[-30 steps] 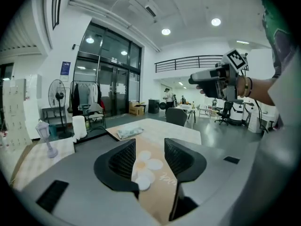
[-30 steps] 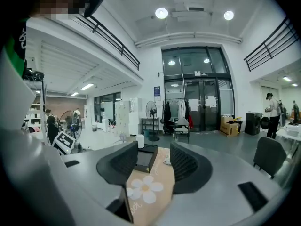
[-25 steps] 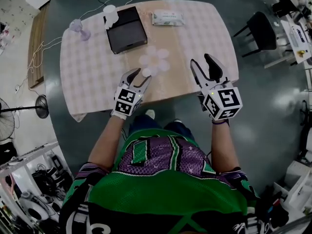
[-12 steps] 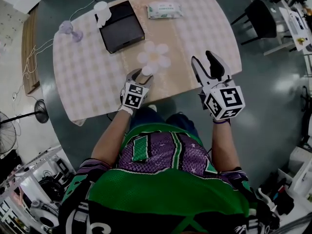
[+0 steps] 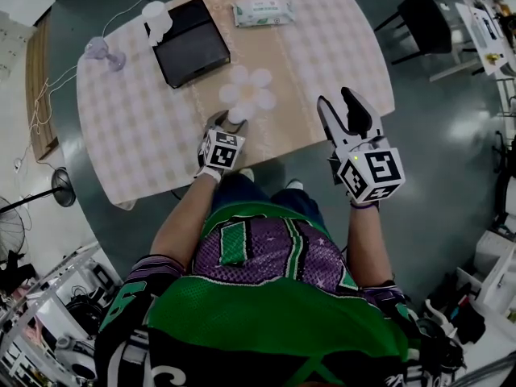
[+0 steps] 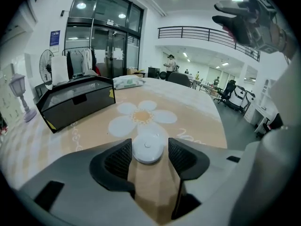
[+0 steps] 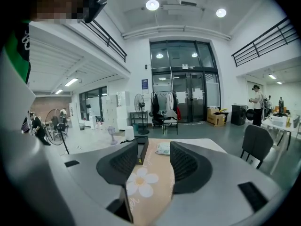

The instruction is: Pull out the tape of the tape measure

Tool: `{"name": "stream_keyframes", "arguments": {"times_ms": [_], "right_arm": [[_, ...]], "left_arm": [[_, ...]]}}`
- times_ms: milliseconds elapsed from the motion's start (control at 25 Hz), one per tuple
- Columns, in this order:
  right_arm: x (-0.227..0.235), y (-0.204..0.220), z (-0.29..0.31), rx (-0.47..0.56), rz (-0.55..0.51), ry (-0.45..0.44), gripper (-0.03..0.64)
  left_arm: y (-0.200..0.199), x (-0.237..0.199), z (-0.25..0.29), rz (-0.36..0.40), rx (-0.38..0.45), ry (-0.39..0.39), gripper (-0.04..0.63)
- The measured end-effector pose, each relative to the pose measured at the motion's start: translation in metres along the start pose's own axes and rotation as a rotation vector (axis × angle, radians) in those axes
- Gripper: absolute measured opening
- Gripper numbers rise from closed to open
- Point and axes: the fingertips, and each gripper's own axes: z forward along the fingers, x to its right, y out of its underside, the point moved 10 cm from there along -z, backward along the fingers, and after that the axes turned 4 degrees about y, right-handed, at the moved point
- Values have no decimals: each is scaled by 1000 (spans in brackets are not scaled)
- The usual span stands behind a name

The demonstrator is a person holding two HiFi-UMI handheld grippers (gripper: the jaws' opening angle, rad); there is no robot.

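Now the small round white tape measure (image 6: 147, 149) lies flat on the lowest petal of a white flower print (image 5: 250, 93), near the 6 o'clock edge of the rounded table with its pale checked cloth (image 5: 137, 127). The left gripper (image 5: 226, 122) is down at the table. Its jaws have just been opening and stand one on each side of the tape measure without clamping it. The right gripper (image 5: 334, 97) is released and empty. It hangs in the air at 3 o'clock from the left one, about over the table's near edge.

Little cloth separates the tape measure from the table's near edge. Bare checked cloth runs wide toward 9 o'clock, and more lies free toward 2 o'clock. A black rectangular box (image 5: 192, 43) sits well apart at 11 o'clock, with a white cup-like object (image 5: 155, 18) and a small lilac table lamp (image 5: 101, 51) beyond it. A flat pack of wipes (image 5: 263, 10) lies at 12 o'clock by the far edge. Off the table, a black chair (image 5: 423, 22) stands at 2 o'clock on open grey floor.

Against a second ago, the left gripper looks smaller from the head view, lower and closer to the flower, and its jaws now flank the tape measure. The right gripper has barely shifted.
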Motion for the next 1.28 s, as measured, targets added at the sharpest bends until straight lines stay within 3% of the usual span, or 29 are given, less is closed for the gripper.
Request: {"name": "stream_keyframes", "arguments": {"times_ms": [480,640,1000,1280], "right_arm": [[9,-3,-27,2,-8,21,202],[16,-8,-39,3,-18,11,202],[30,-25,-50,53,-38,-68,202],[44,-45,-71,110,-46,-131,202]], "left_arm": [[2,-4,7,0,-72,-15,235],[-5,3,-5,2,-60,-15,235],[-53,28,-65,-11,71,-73,235],[-115,74,-140,-10,233,-113,234]]}}
